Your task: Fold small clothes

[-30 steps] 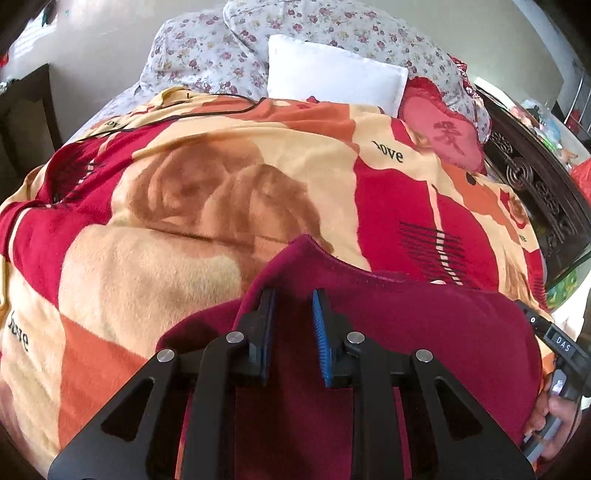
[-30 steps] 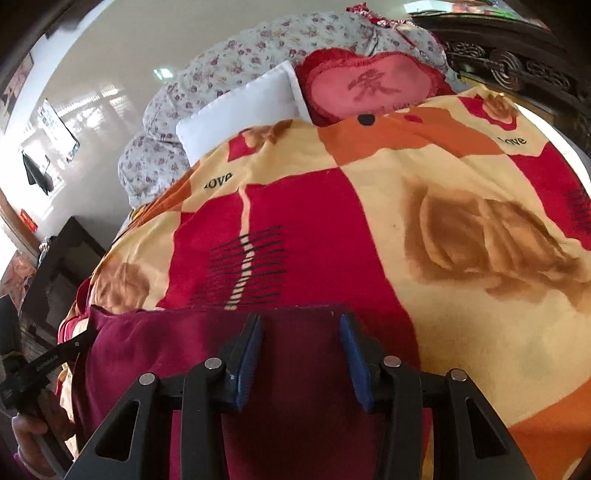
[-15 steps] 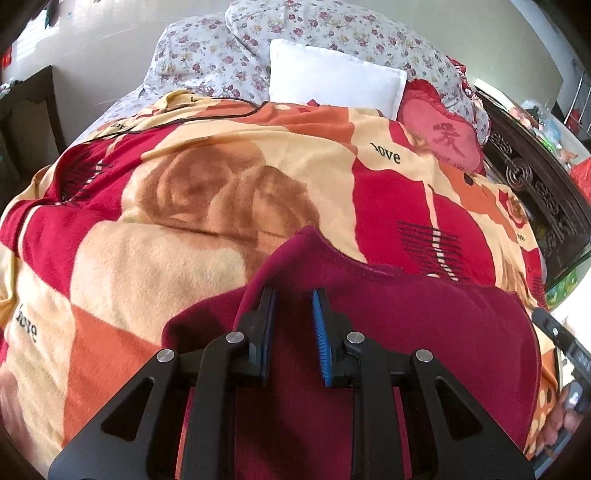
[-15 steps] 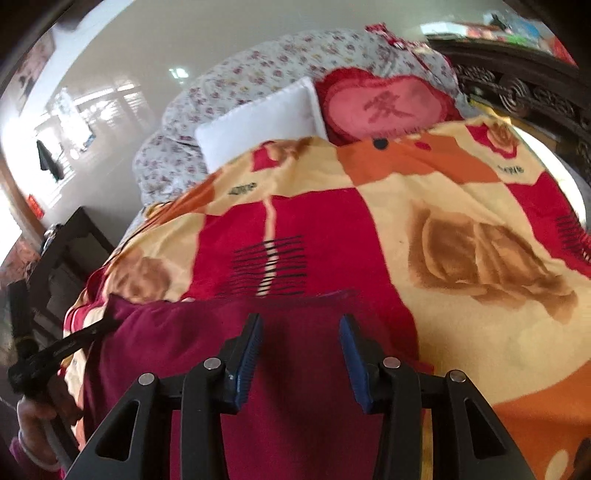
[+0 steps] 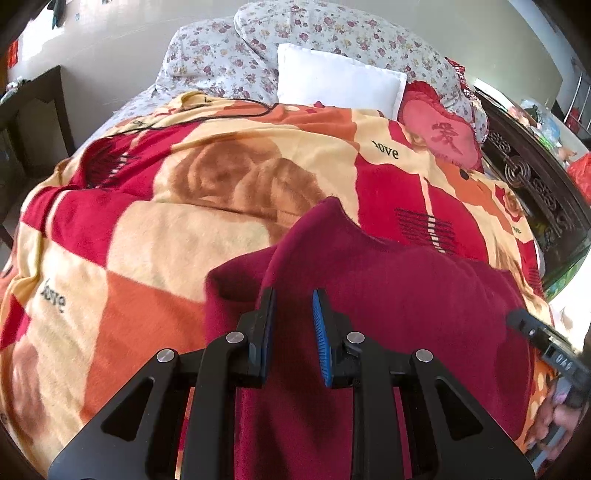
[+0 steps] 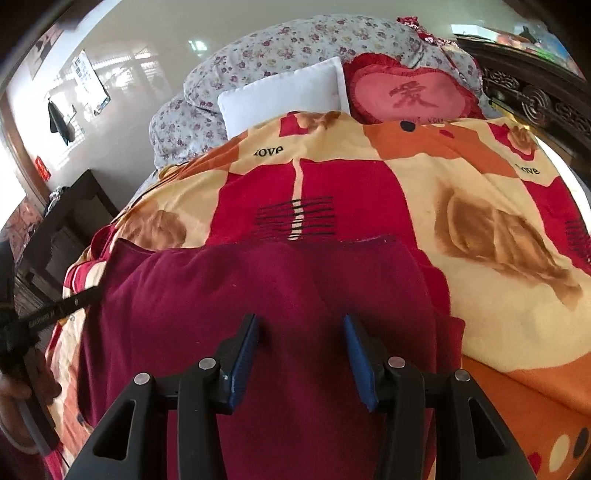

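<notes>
dark red garment spread on bed, both grippers above it

a dark red garment (image 5: 388, 295) is found lying on a patterned blanket (image 5: 166, 229) that covers the bed. the garment occupies the near part of the blanket, directly below both cameras. in the left wrist view a pointed corner of the cloth is raised toward the middle of the bed. in the right wrist view its far edge is seen running roughly straight across (image 6: 280, 280).

the left gripper (image 5: 293, 325) is held over the garment. its fingers (image 5: 266, 325) are set at a narrow gap and are opening. cloth is seen through the gap, but the blue pads are not seen pressing on it.

the right gripper (image 6: 301, 358) is likewise held over the garment. its fingers (image 6: 356, 354) are set at a moderate gap and are opening. no cloth is seen pinched between them.

each gripper is also caught at the edge of the other's view, beside the garment, with part of a hand (image 6: 22, 373) on its handle.

at the head of the bed a white pillow (image 5: 340, 81), a red heart-shaped cushion (image 6: 410, 92) and flowered bedding (image 5: 325, 33) are noted, well apart from the garment. a thin black cable (image 5: 207, 114) is seen lying across the far part of the blanket. dark carved wooden furniture (image 5: 535, 184) is noted beside the bed.
</notes>
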The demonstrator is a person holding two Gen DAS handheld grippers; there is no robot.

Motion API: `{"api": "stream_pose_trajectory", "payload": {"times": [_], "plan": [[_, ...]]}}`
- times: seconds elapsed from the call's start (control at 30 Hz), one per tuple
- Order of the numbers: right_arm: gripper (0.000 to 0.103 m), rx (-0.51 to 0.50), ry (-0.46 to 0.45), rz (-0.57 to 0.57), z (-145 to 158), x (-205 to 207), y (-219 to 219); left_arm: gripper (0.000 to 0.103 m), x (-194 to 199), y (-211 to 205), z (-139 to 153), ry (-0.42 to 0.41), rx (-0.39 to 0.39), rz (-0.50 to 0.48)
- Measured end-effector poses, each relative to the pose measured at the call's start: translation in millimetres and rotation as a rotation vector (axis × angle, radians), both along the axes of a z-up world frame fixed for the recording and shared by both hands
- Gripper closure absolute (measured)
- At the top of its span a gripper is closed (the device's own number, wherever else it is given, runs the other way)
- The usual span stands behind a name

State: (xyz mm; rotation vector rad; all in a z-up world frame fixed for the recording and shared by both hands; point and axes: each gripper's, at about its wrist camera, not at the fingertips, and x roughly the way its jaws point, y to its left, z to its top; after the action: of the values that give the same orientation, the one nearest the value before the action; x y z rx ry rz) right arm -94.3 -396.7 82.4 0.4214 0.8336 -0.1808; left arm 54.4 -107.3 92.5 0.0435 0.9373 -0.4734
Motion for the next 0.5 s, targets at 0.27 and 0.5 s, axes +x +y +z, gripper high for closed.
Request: {"api": "stream_pose_trajectory", "payload": {"times": [0.27,0.5], "plan": [[0.055,-0.024,-0.049,0.062,23,3,35,0.066,-18,37,-2,0.059,-0.087,0.036],[0.055,0.074,-0.094,0.196,32,34,75,0.054,-49,81,-20,0.121,-0.196,0.086]]}}
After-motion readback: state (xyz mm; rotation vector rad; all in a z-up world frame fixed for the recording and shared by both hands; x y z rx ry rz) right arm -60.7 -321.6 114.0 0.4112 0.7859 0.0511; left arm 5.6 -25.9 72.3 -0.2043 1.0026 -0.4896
